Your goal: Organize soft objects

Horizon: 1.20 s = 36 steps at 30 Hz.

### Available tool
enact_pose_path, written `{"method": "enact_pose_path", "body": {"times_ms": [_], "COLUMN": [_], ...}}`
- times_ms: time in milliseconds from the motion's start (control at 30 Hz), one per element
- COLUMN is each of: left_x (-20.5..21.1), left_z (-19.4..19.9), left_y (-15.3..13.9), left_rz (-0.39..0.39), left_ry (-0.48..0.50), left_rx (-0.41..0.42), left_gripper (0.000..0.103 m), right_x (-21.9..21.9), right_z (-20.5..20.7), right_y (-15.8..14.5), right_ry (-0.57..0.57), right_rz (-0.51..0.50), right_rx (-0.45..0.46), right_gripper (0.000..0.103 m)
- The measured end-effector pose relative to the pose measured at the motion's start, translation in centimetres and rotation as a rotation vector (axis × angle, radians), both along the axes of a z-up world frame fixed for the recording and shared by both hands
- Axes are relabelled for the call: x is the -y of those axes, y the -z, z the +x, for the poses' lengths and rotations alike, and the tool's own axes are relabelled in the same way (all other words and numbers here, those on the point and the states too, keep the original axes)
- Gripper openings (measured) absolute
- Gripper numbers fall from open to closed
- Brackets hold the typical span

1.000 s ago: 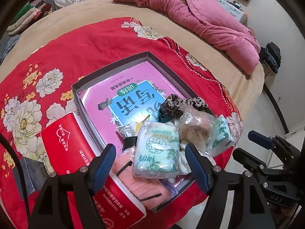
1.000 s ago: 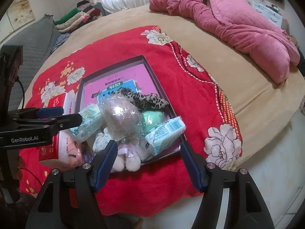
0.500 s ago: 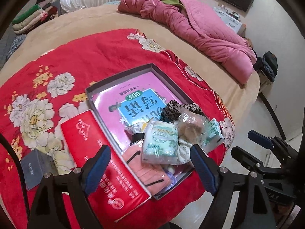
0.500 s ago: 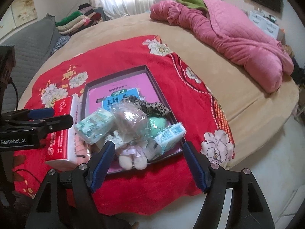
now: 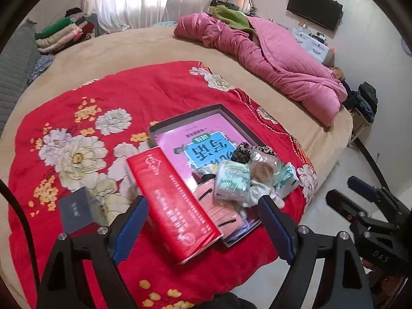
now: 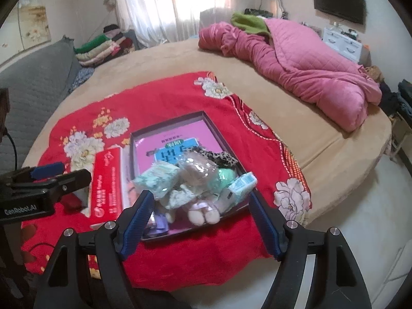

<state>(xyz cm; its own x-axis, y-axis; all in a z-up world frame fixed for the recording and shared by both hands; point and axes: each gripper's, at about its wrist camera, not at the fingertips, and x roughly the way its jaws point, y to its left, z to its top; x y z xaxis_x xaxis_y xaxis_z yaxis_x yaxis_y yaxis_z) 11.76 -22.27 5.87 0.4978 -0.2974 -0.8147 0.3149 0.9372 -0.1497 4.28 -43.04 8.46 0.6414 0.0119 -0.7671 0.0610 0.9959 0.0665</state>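
Observation:
A dark shallow box point(image 5: 154, 130) point(image 6: 203, 114) lies on a red flowered blanket point(image 5: 144, 90) point(image 6: 159, 103). Its near end holds a pile of soft things: tissue packs point(image 5: 231, 180) point(image 6: 157, 177), a clear bag point(image 5: 262, 164) point(image 6: 198, 170), a leopard-print scrunchie point(image 5: 242, 152) point(image 6: 221, 157), a pink cloth item point(image 5: 221, 213) and a plush toy point(image 6: 203, 211). A pink book point(image 5: 206, 139) point(image 6: 175, 139) lines the box. My left gripper point(image 5: 203, 224) is open and empty, held back above the near edge. My right gripper point(image 6: 200, 219) is open and empty before the box.
A long red tissue pack point(image 5: 170, 200) point(image 6: 105, 182) lies left of the box. A small grey card box point(image 5: 74, 211) sits on the blanket. A pink quilt point(image 5: 270, 59) point(image 6: 296, 59) lies at the far right of the round bed. Folded clothes point(image 5: 61, 33) are stacked at the back left.
Both grippers have pulled back and up from the box, so the pile looks smaller and farther away. Both stay open and empty. The pile has not moved.

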Motion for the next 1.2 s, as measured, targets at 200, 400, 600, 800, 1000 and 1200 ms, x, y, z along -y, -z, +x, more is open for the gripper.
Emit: {"method": "enact_pose_path", "body": {"times_ms": [200,400,600,800,1000,1200], "left_x": [-1.6,-2.6,-4.0,-4.6,-5.5,-6.5], "left_z": [-2.5,-5.2,-7.1,-8.8,-10.3,-11.3], "left_y": [-0.6,-0.3,0.2,1.2,2.2,3.0], "left_rz": [0.013,0.036,0.034,0.047,0.053,0.05], "left_ry": [-0.009,-0.002,-0.022,-0.016,-0.019,-0.041], "left_rx": [0.024,0.035,0.043,0.043,0.04,0.031], "left_gripper": [0.087,0.087,0.087,0.087,0.087,0.087], "right_x": [-1.2,-3.0,-5.4,-7.0,-8.1,-8.8], "right_z": [-2.5,-4.9,-7.3,-9.2,-10.4,-11.2], "right_y": [-1.0,-0.1,0.9,2.2,3.4,3.5], "right_ry": [0.048,0.073,0.087,0.095,0.076,0.069], "right_rz": [0.025,-0.002,-0.025,-0.01,0.008,0.007], "right_rx": [0.025,0.013,0.018,0.005,-0.033,-0.032], "right_gripper": [0.078,0.078,0.078,0.079,0.079,0.079]}}
